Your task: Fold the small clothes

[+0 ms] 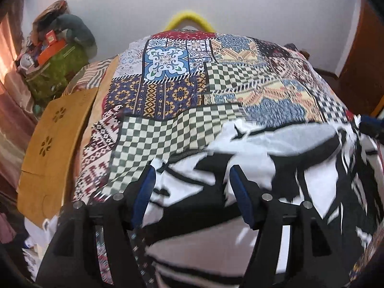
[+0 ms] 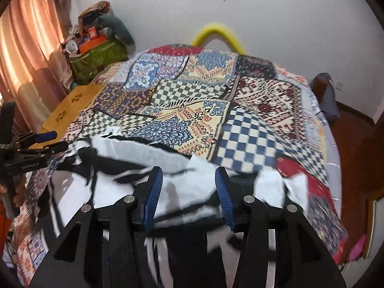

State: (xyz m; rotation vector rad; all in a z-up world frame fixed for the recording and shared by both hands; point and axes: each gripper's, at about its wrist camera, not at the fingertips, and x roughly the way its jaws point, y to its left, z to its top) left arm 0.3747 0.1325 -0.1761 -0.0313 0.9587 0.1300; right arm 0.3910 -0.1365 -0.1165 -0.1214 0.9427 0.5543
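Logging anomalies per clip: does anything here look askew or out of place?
Nothing alarming. The black-and-white garment lies rumpled, not flat, on the patchwork bedspread, under both open claws, left claw and right claw.

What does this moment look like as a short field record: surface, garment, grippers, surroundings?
surface: bed under a patchwork bedspread
garment: black-and-white cloth lying rumpled at the near edge, blurred
left gripper: open, over the cloth
right gripper: open, over the cloth
surroundings: yellow board at the bed's left, green bag by the curtain
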